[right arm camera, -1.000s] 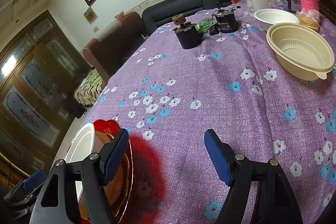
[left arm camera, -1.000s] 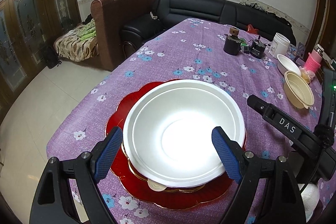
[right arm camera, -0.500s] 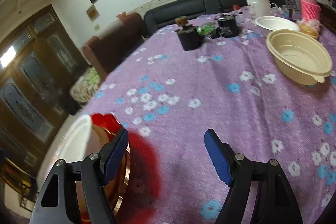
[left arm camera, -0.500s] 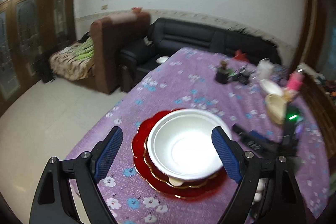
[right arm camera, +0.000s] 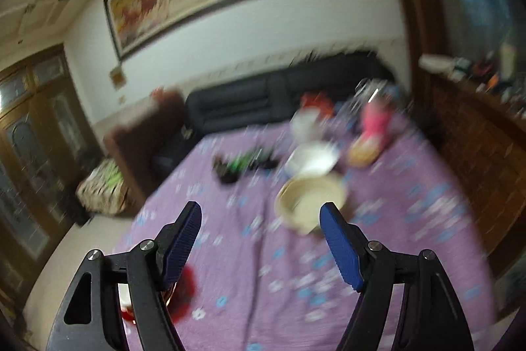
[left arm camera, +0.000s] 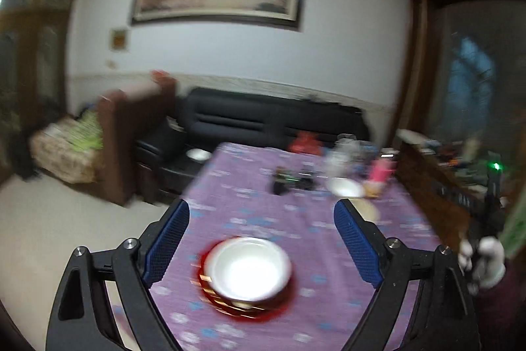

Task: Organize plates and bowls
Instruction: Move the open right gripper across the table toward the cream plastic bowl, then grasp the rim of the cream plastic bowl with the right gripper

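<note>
Both views blurred, cameras in motion. Since a second ago both grippers have risen and backed off; the stack now looks small and well below.

Left gripper (left arm camera: 261, 244): jaws opening, nothing between the pads. White bowl (left arm camera: 248, 267) sits below and just ahead, nested on gold-rimmed plates atop the red plate (left arm camera: 227, 310).

Right gripper (right arm camera: 259, 239): spread wide, empty. Beige bowl (right arm camera: 310, 198) lies ahead, slightly right of centre; small white bowl (right arm camera: 310, 158) beyond it, both on the purple floral tablecloth (right arm camera: 394, 236).

Judgement: the stacking step looks finished; the beige bowl is the likely next pickup.
</note>
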{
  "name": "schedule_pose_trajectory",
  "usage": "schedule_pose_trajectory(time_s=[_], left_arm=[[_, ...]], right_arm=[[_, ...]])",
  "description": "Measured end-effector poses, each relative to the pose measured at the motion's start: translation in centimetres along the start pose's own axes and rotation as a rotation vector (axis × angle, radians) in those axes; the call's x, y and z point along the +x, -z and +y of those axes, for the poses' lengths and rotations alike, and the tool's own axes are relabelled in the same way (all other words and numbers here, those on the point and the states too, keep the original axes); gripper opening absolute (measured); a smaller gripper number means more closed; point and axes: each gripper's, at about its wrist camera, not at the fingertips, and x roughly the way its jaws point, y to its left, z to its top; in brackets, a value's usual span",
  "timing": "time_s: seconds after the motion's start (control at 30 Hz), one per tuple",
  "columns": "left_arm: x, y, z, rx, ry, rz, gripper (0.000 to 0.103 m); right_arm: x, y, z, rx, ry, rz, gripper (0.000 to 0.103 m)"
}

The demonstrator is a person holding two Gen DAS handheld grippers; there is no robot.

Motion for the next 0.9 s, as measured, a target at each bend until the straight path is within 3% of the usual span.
schedule_pose_trajectory(time_s=[0.07, 0.13, 0.33, 0.47, 0.6, 0.7, 0.83, 0.9], left_arm=[[-0.6, -1.3, -0.3, -0.021, 0.092, 0.037, 0.089], [-1.2, -2.9, -0.9, -0.009, 0.125, 0.057, 0.089], [-1.2, -7.9, -3.1, 0.084, 0.039, 0.064, 0.091], [1.6, -9.4, -4.7, 0.149, -0.022, 0.055, 0.097], [7.1, -7.0, -4.6, 0.074, 0.084, 0.171, 0.097], [11.8, -3.9, -4.7, -0.015, 0.162, 0.299, 0.097], [17.3, 0.6, -5.9, -0.069, 0.149, 0.420, 0.097], [19.1, 2.5, -6.7, -0.077, 0.169, 0.439, 0.097]], right_arm=[[-3.9, -3.2, -1.1, 0.002, 0.036, -0.047, 0.079], [-8.5, -7.0, -2.4, 0.001, 0.105, -0.110, 0.079], [-19.3, -16.7, -4.4, 0.017, 0.351, -0.302, 0.079], [-21.9, -20.7, -4.6, 0.013, 0.426, -0.371, 0.088], [-17.6, -19.5, -5.3, 0.007, 0.442, -0.319, 0.089], [-10.3, -16.2, -7.3, 0.005, 0.412, -0.155, 0.089], [-1.3, -10.9, -10.3, 0.062, 0.340, 0.029, 0.089], [3.1, -8.2, -11.6, 0.092, 0.295, 0.108, 0.088]])
